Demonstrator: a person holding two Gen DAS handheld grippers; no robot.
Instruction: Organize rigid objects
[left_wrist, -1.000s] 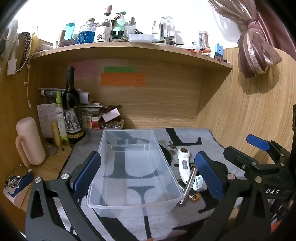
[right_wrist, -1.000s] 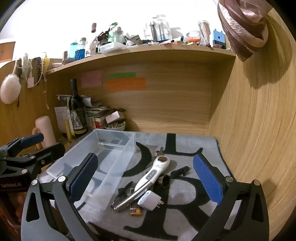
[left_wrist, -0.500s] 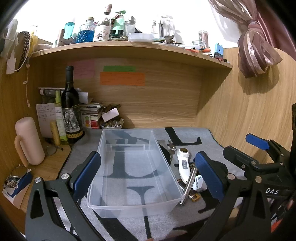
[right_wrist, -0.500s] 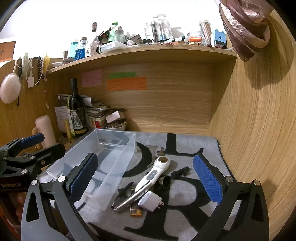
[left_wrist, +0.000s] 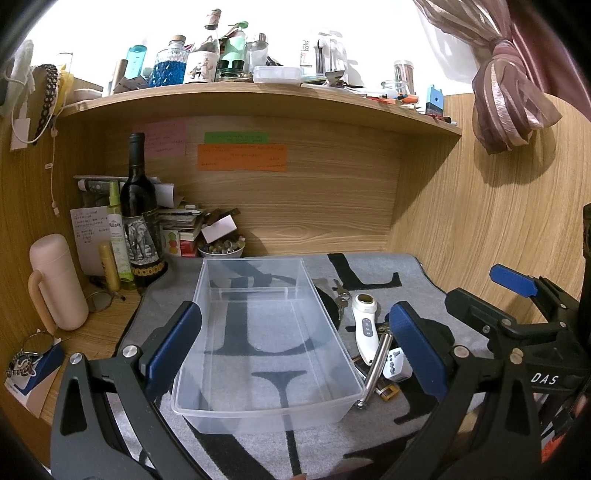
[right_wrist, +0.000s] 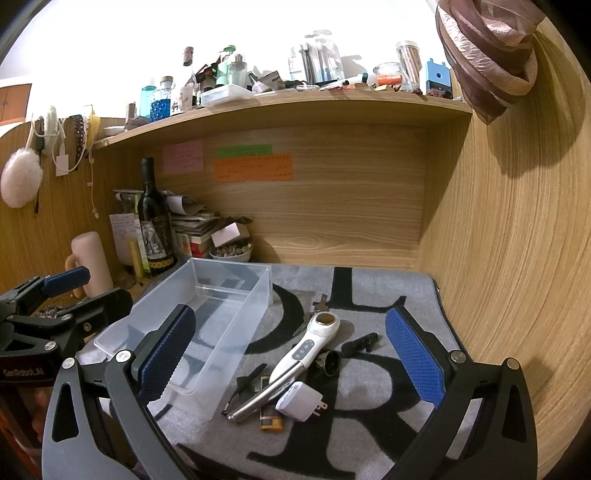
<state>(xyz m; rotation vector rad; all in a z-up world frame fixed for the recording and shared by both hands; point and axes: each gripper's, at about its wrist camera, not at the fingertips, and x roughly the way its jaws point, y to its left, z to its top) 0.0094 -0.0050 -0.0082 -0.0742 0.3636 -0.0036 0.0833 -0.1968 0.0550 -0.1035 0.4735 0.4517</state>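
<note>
Basically nothing is sorted yet: the clear bin (left_wrist: 266, 343) is seen empty, and every loose item is left on the mat (right_wrist: 388, 373) covering the table. Both hand-held grippers are held wide open, nothing gripped. The bin is framed directly ahead of the left hand-held gripper (left_wrist: 295, 347), between its fingers. The pile is found straight ahead of the right hand-held gripper (right_wrist: 291, 363), between its pads and just right of the bin: white handheld device (right_wrist: 314, 345), metal rod (right_wrist: 258, 400), white plug adapter (right_wrist: 299, 400), small battery-like piece (right_wrist: 271, 421), black clips (right_wrist: 360, 343), keys (right_wrist: 321, 304). All of it is judged still to be moved.
</note>
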